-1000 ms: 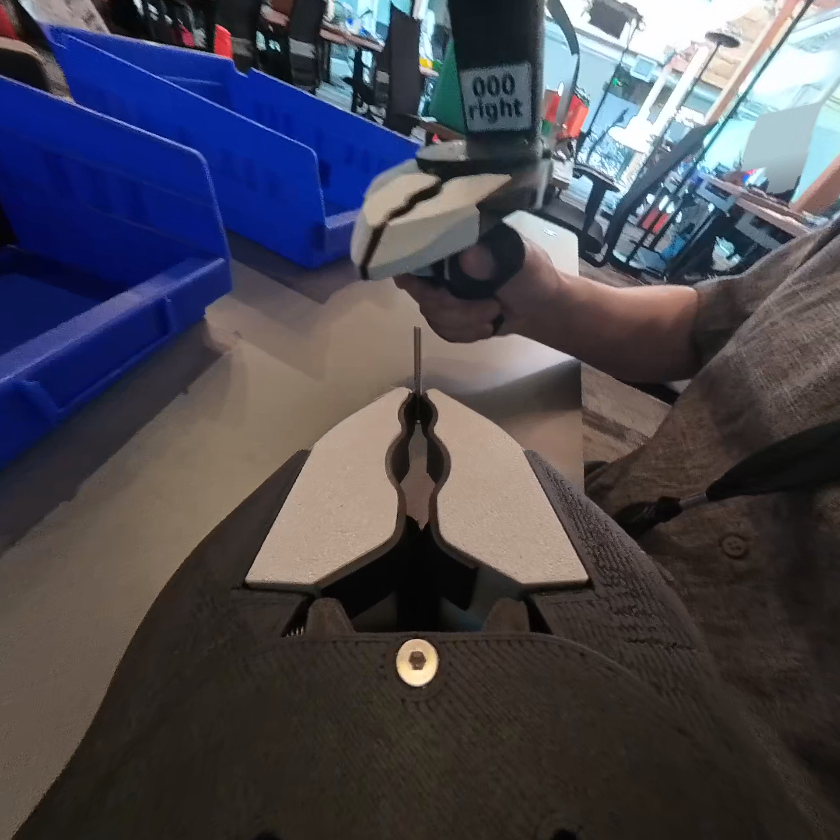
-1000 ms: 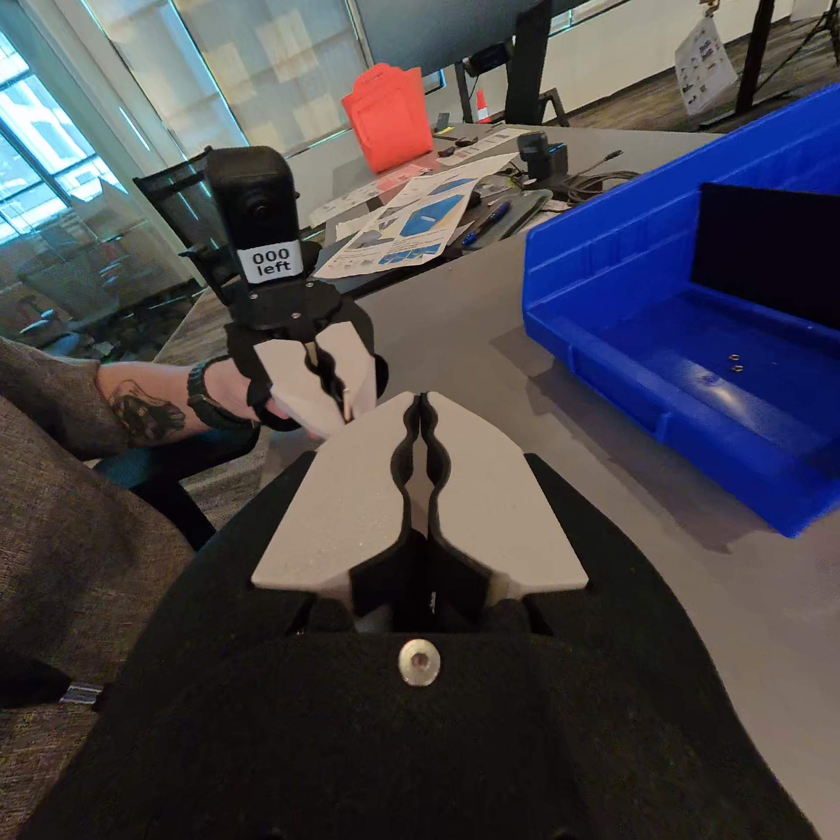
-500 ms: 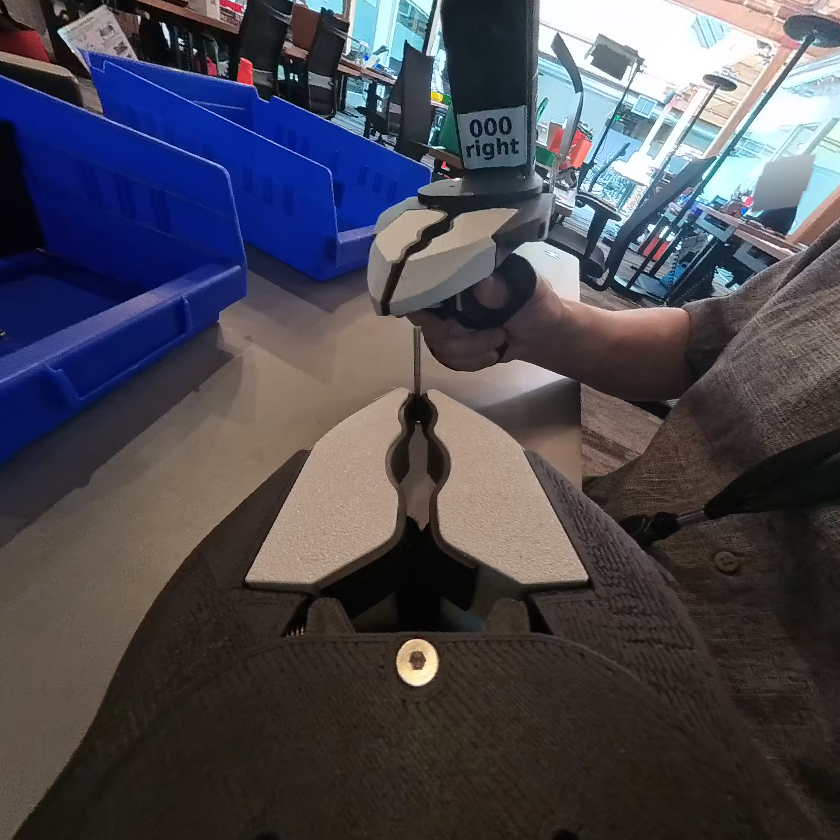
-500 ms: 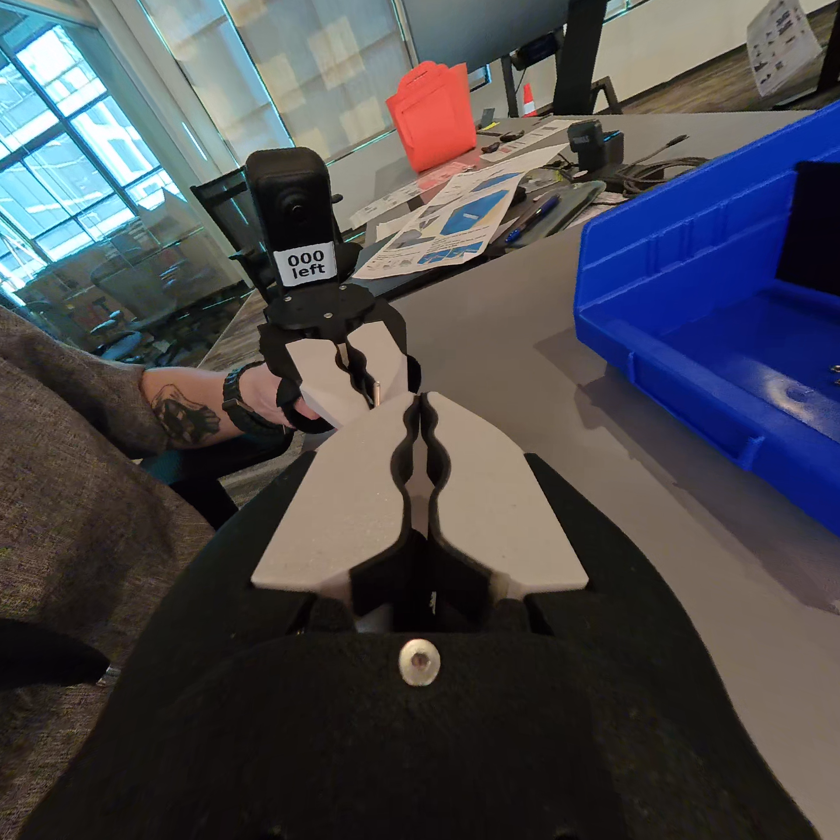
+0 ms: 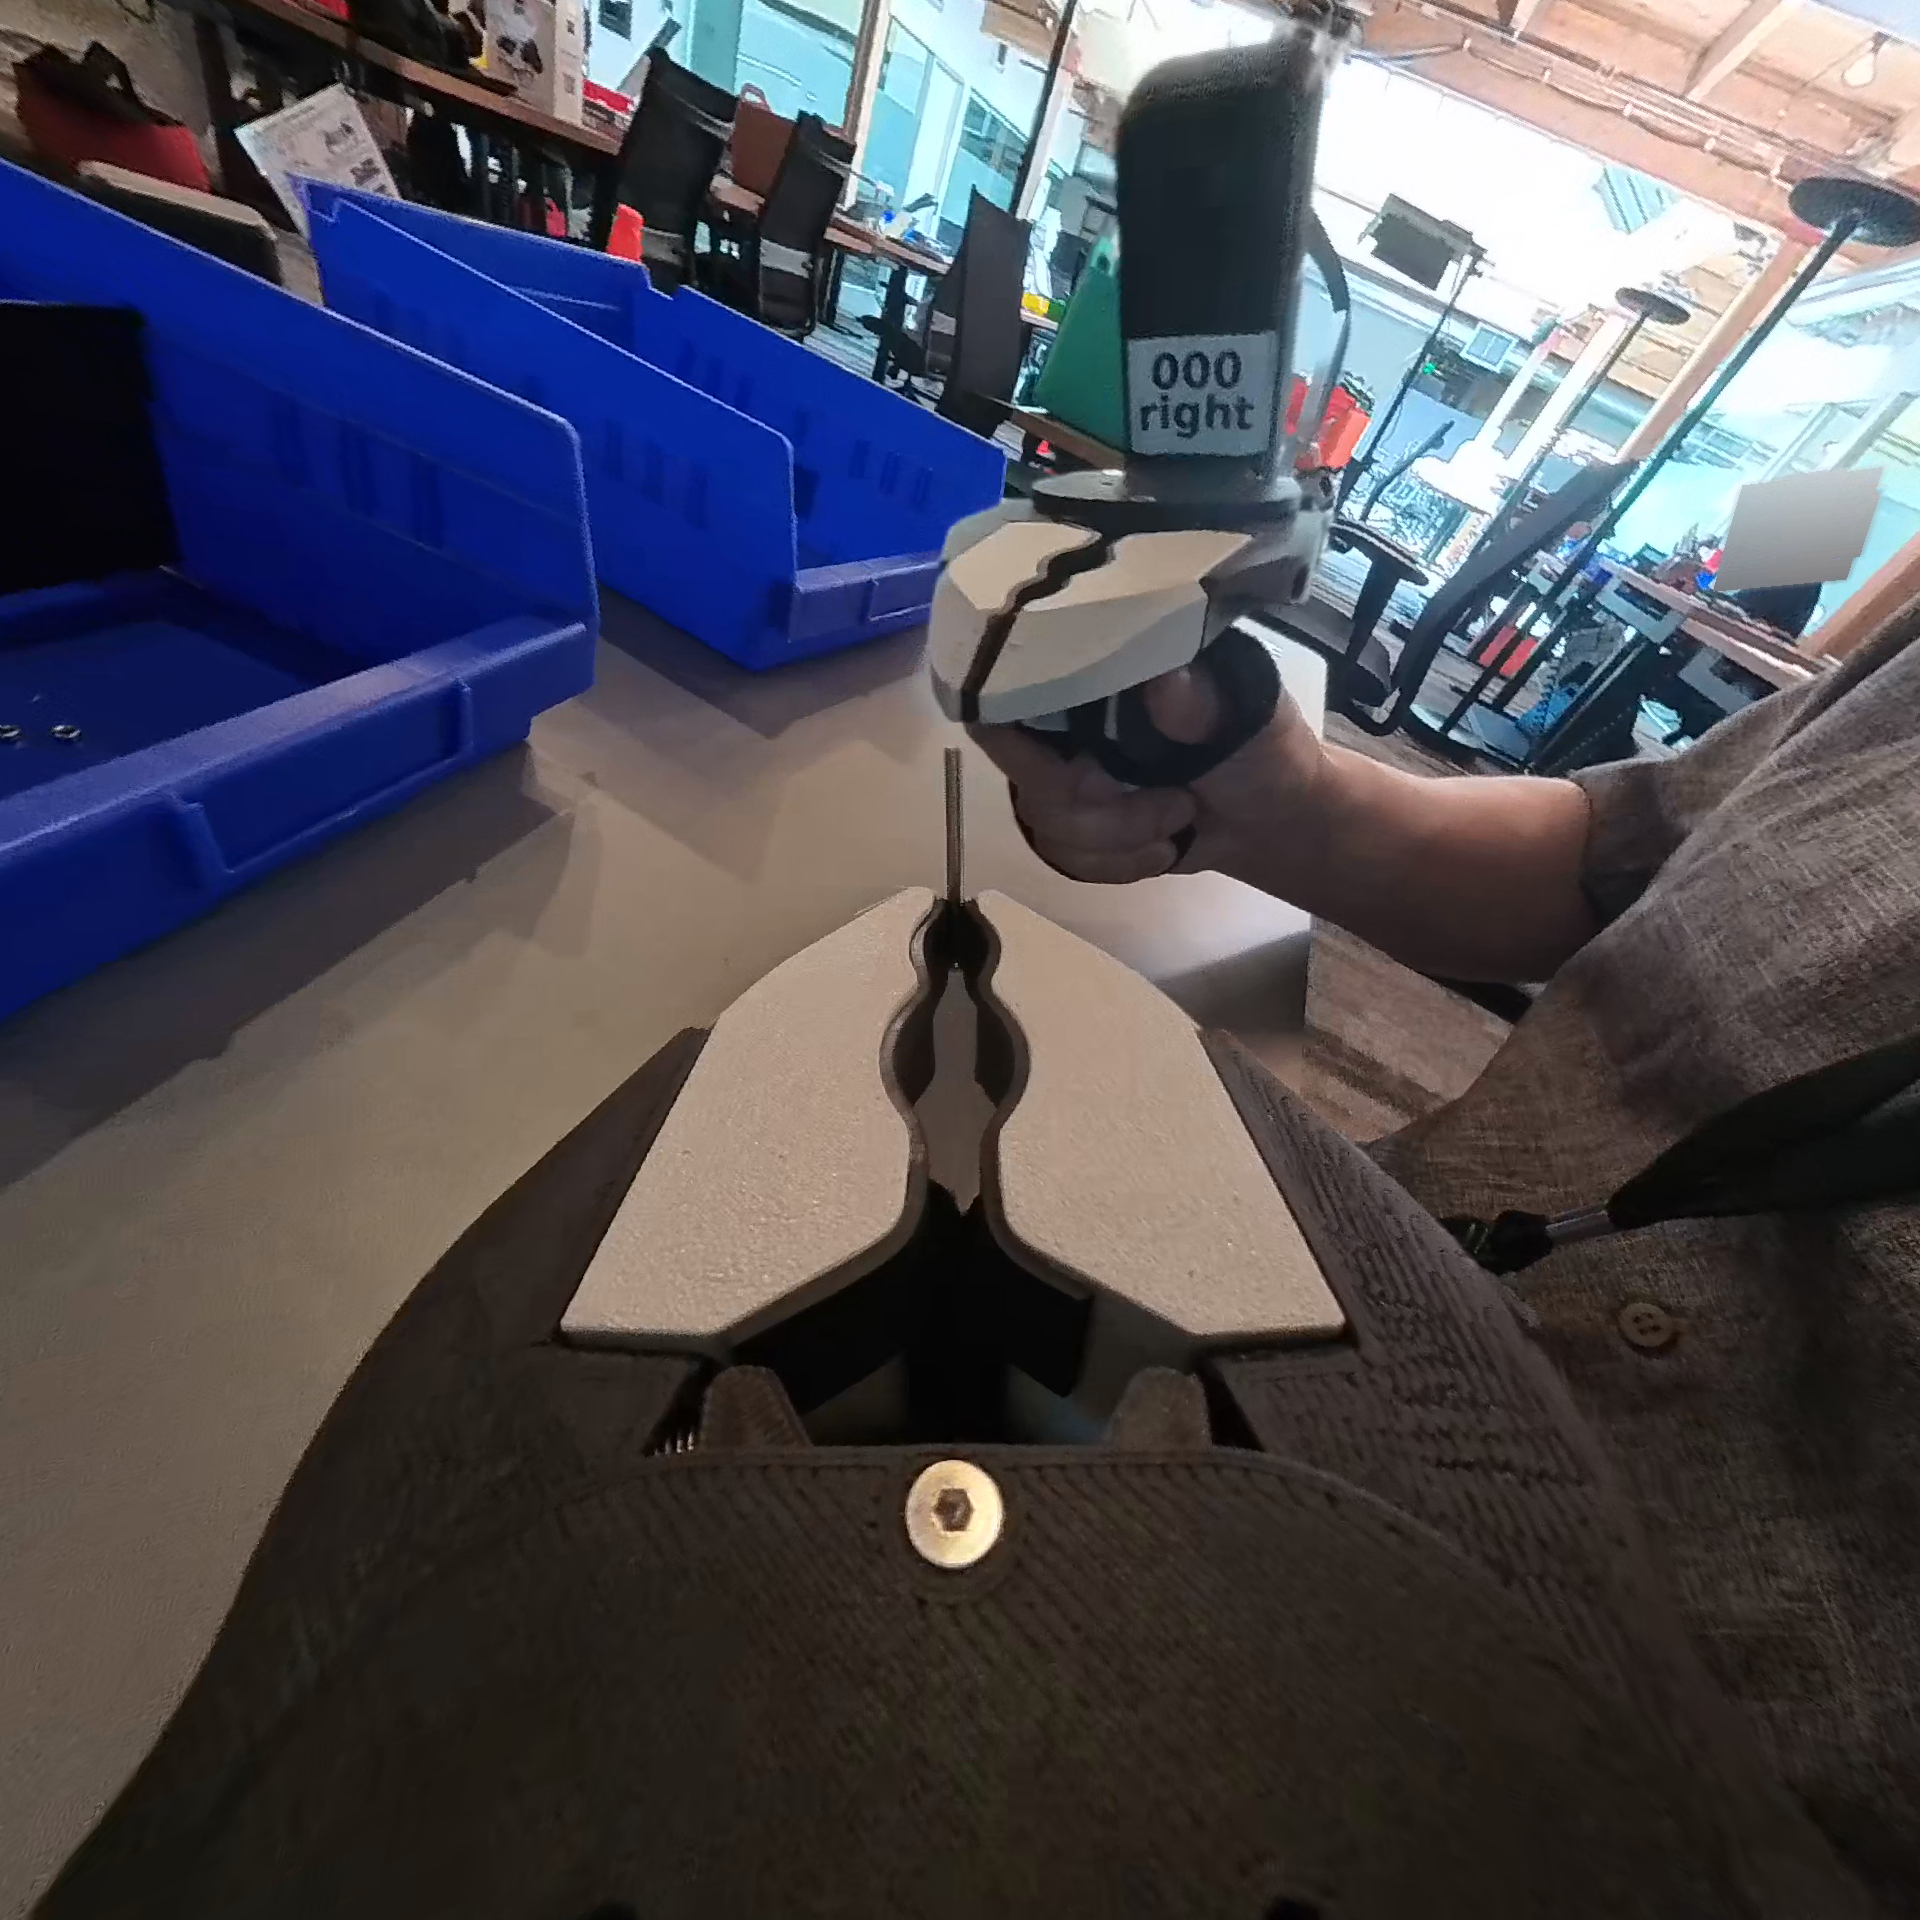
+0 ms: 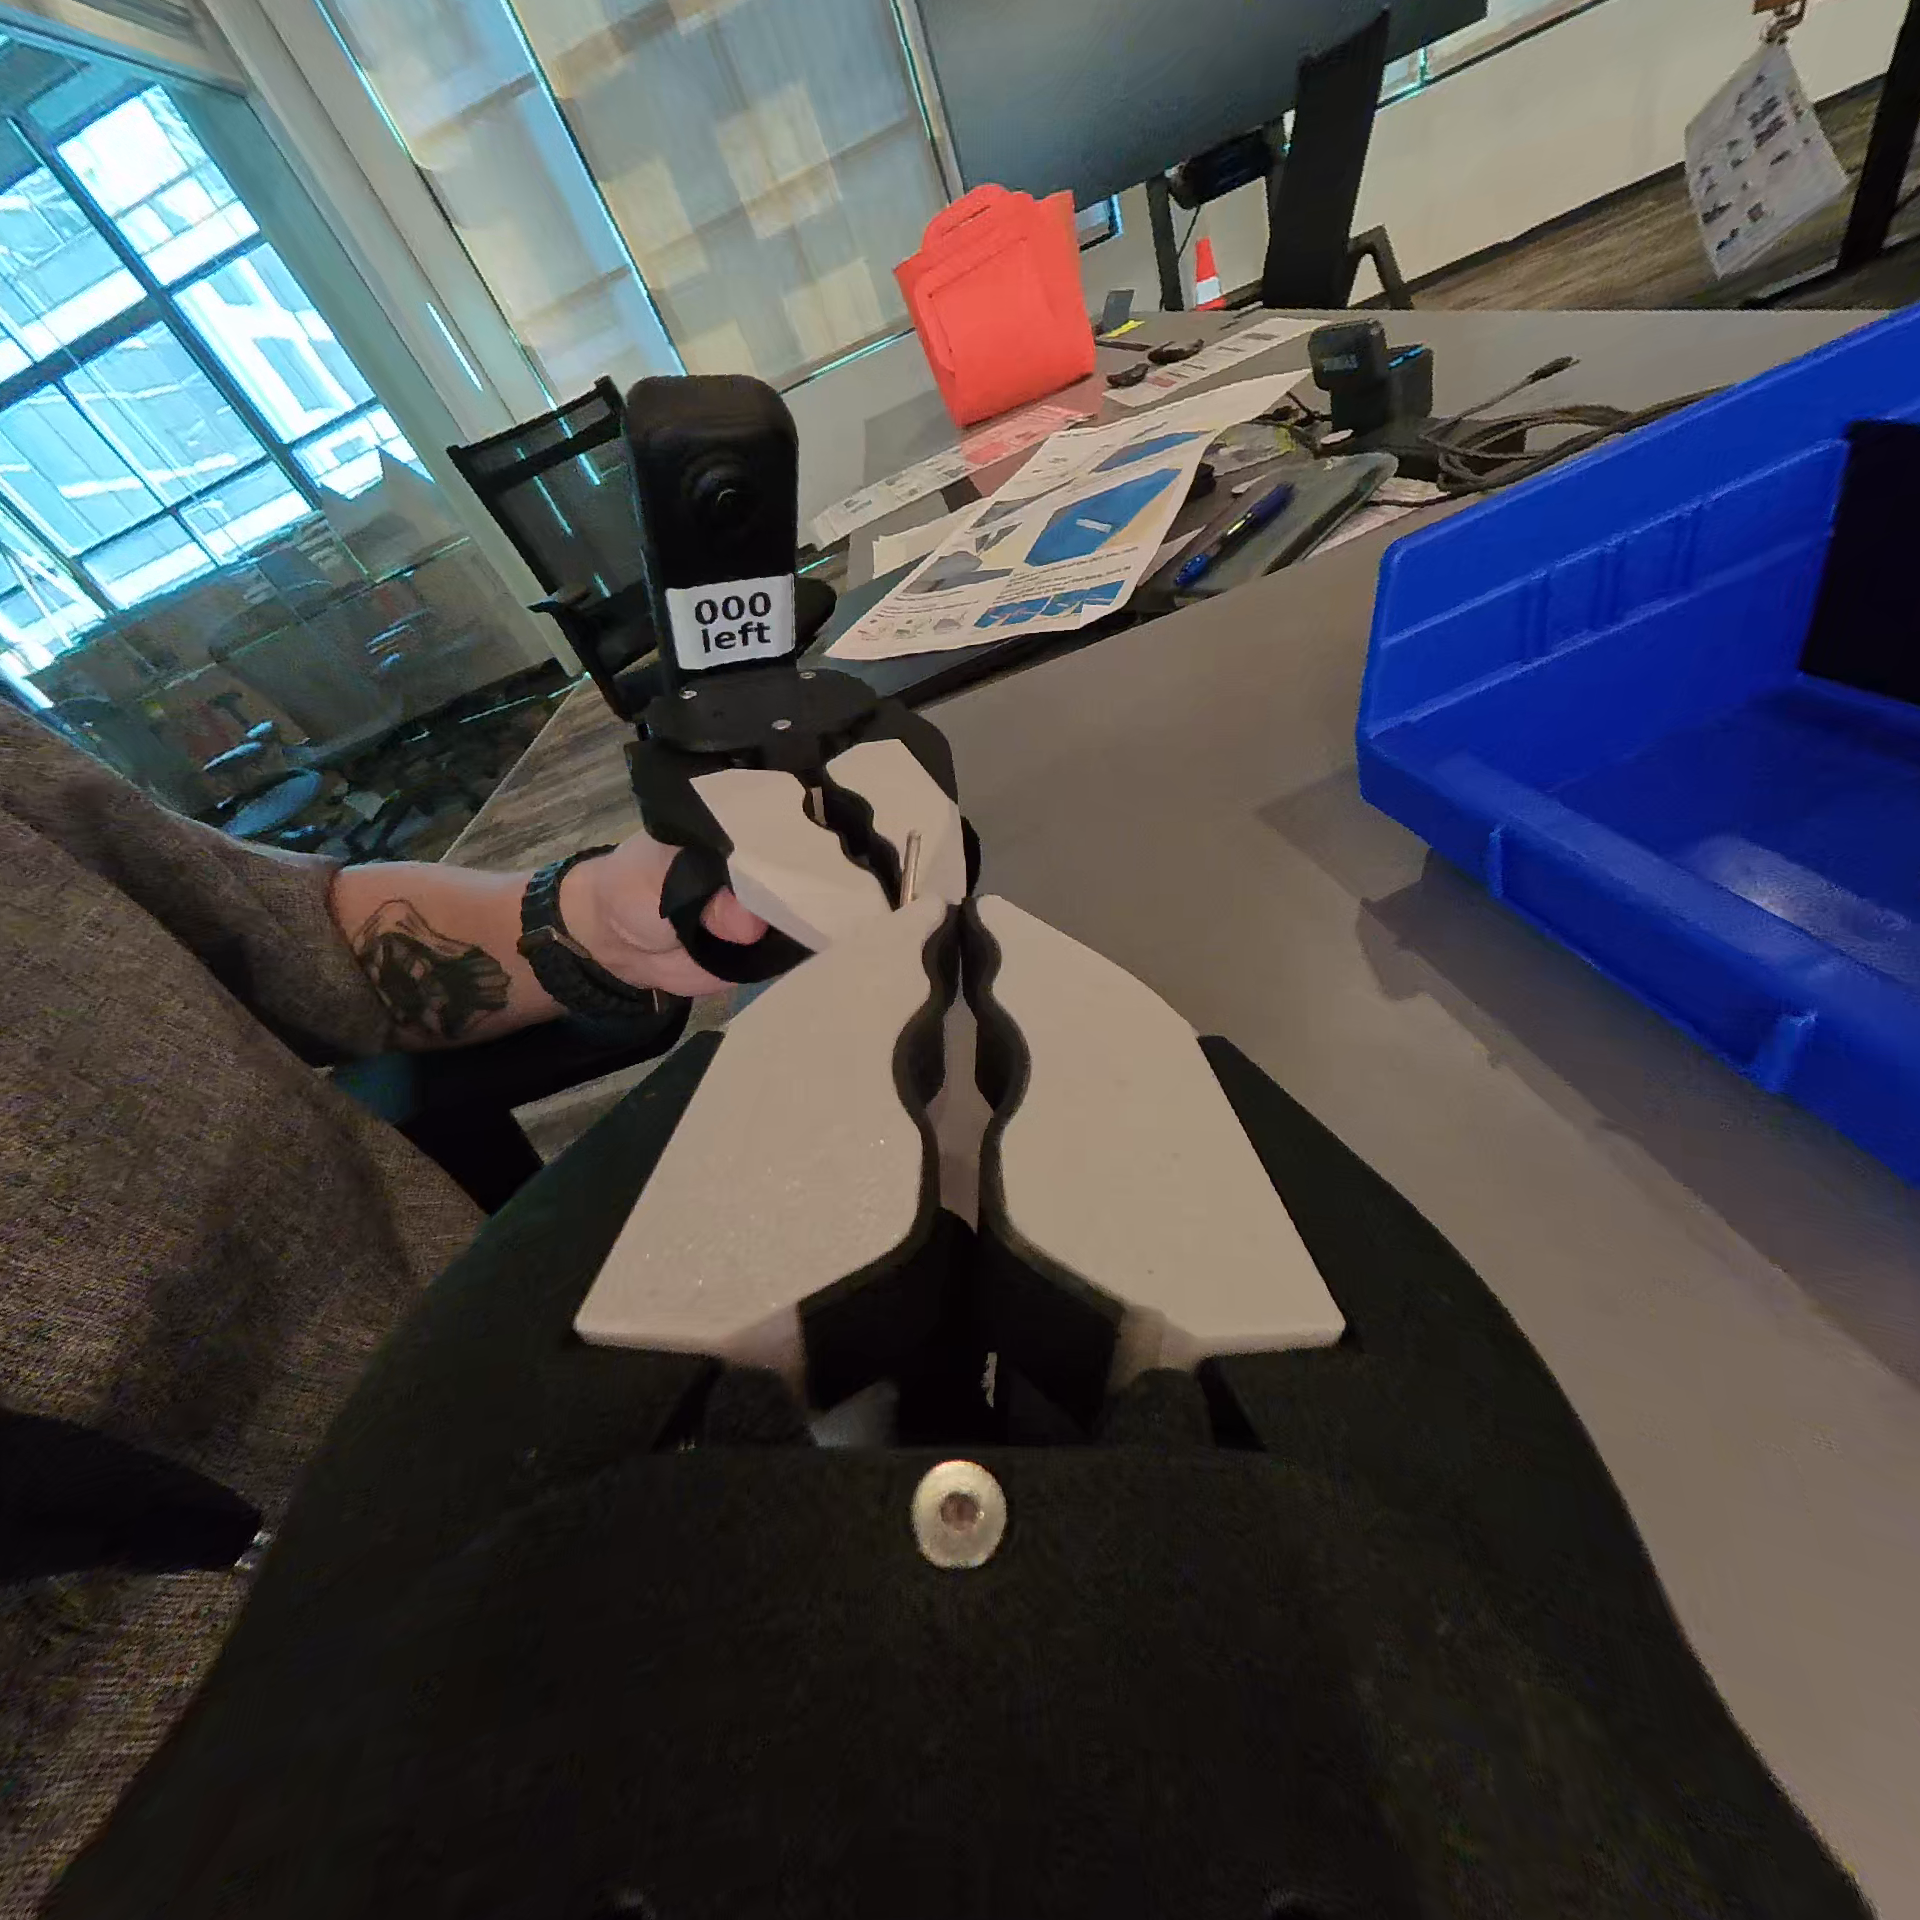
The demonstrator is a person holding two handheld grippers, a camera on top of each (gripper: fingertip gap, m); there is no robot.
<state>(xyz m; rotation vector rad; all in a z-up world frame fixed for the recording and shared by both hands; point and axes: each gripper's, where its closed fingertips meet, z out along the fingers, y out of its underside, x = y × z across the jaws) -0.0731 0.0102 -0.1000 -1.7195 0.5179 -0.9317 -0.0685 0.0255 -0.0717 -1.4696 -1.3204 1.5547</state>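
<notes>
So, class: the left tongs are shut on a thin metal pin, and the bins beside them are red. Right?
Not quite: the bins are blue, as the left wrist view shows. The left tongs are indeed shut on the thin metal pin.

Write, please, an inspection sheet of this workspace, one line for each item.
Surface: grey table, bare near the grippers.
Job's things: thin metal rod standing out of the left gripper; two small metal rings in the nearest blue bin.
Clutter: printed sheets, blue pen, orange bag.
Grippers: left jaws shut on the rod; right gripper, jaws shut, empty, near the rod's tip without touching.
Cables: black cables on the far desk.
Surroundings: second blue bin, office chairs, windows.
</notes>
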